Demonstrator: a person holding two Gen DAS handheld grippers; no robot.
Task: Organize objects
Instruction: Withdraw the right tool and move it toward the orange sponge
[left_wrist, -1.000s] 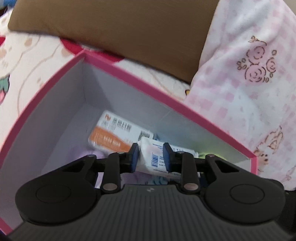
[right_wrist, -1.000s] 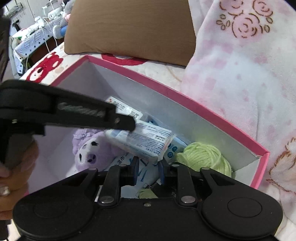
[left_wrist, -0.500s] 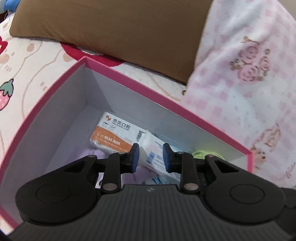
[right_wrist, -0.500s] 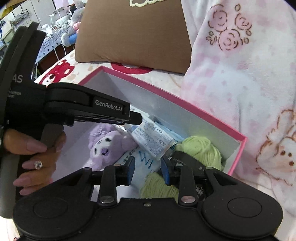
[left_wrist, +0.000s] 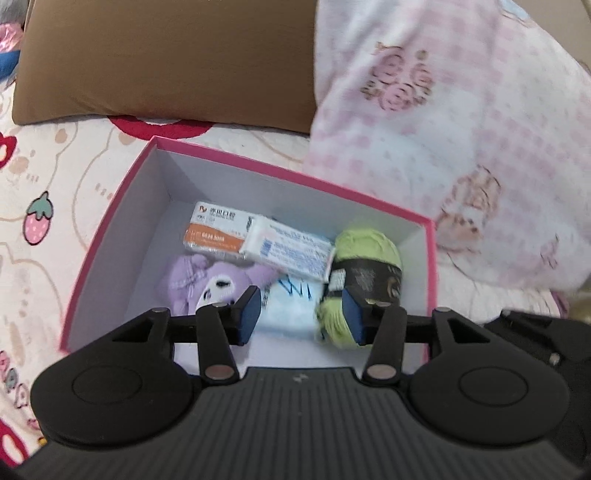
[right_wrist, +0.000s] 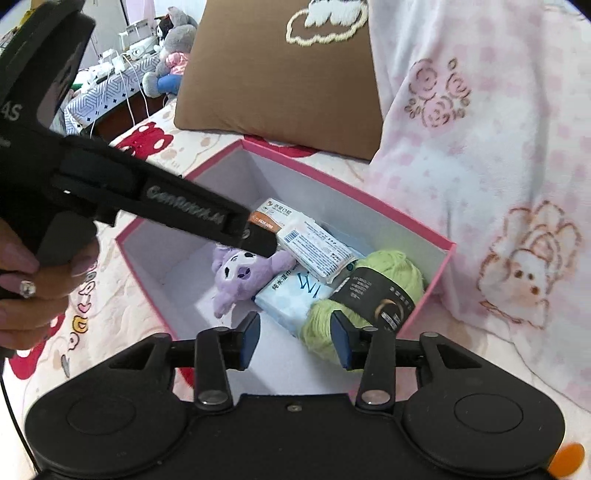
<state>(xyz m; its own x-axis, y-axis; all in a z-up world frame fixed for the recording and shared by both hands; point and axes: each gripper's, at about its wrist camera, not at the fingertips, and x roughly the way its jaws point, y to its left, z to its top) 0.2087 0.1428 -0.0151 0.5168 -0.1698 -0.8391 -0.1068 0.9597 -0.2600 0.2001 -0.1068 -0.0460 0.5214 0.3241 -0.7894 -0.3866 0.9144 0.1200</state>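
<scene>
Here's the bed (left_wrist: 74, 177) with its cartoon-print sheet, a pink checked blanket (left_wrist: 461, 129) heaped along its right side and a brown pillow (left_wrist: 166, 62) at the back edge. On the sheet, between pillow and cameras, sits the pink box (left_wrist: 110, 221), white inside, its right wall close against the blanket.

Everything is inside the box. The green yarn ball (right_wrist: 373, 291), wrapped in a black label, fills the right end. A pale blue wipes pack (right_wrist: 291, 295) lies flat on the floor just left of it. A purple plush toy (right_wrist: 243, 273) lies left of the wipes, toward the box's middle. Against the back wall, an orange-and-white packet (left_wrist: 216, 230), and a white printed packet (left_wrist: 291, 251) resting tilted across the wipes, touching the yarn.

Left gripper (left_wrist: 301, 314) hovers above the near edge of the box, fingers parting, nothing between them. Right gripper (right_wrist: 295, 341) likewise hangs over the near edge, fingers parting and empty. A hand (right_wrist: 29, 295) grips the left gripper's handle.
</scene>
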